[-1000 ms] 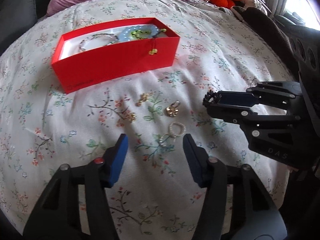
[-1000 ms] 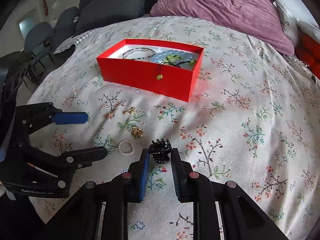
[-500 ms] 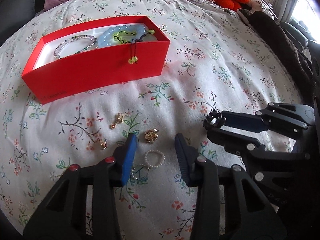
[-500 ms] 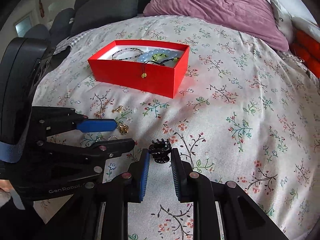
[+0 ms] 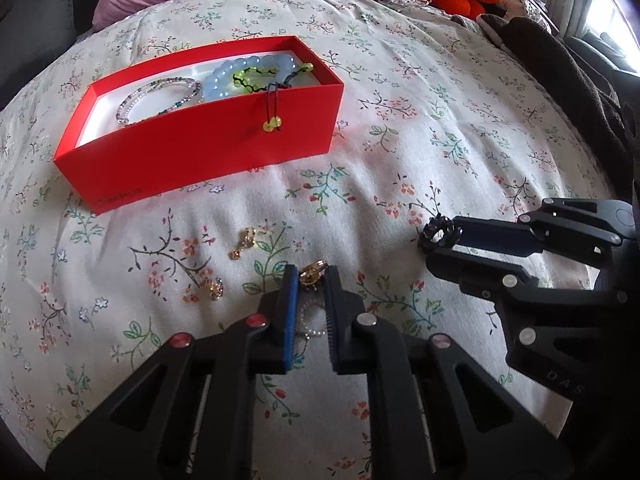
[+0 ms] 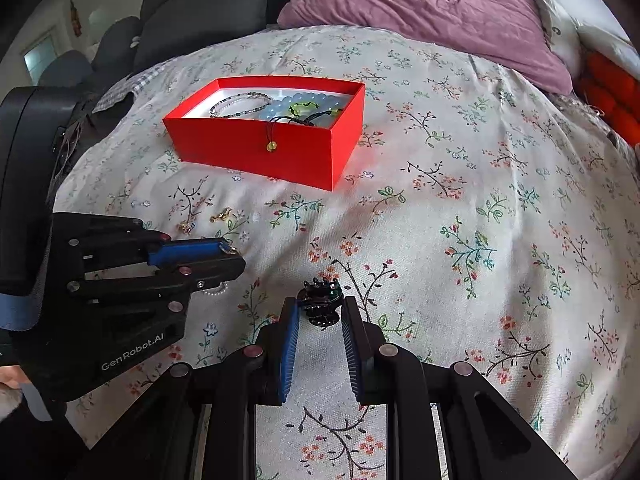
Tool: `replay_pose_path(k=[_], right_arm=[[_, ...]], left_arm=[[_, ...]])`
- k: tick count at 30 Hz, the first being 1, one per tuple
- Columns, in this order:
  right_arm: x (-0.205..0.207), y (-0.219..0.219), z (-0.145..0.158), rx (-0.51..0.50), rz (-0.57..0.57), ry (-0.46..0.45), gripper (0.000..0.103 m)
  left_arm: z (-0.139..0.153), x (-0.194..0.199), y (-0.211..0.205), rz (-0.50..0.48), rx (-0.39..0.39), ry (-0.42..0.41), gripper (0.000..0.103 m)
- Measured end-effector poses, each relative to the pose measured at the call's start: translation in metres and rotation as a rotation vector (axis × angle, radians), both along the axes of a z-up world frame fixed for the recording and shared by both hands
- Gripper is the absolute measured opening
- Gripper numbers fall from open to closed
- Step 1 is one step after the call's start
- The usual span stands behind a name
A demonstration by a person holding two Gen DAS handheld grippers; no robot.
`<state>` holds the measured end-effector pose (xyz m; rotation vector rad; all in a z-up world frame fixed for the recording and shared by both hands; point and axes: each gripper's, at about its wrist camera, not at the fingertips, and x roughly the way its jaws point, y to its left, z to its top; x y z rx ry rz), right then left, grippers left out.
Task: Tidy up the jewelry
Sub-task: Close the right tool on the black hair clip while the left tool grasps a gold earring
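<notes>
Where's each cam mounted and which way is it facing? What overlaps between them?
Left wrist: on the left gripper, angled down at the bedspread; own jaws closed on a gold earring, right gripper at frame right.
Right wrist: on the right gripper, angled down likewise; own jaws pinch a black hair claw, left gripper at frame left.
Shared: red box with bracelets, loose gold pieces, purple pillow.
</notes>
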<state>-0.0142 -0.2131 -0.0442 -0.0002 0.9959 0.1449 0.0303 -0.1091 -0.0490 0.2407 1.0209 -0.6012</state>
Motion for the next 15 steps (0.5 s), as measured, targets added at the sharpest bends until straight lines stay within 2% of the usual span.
replay_pose_path(k=[15], right_arm=[[0.009, 0.016, 0.009, 0.002, 0.021, -0.013, 0.022]], left_arm=[[0.022, -0.002, 0.024, 0.014, -0.034, -0.019, 0.014]])
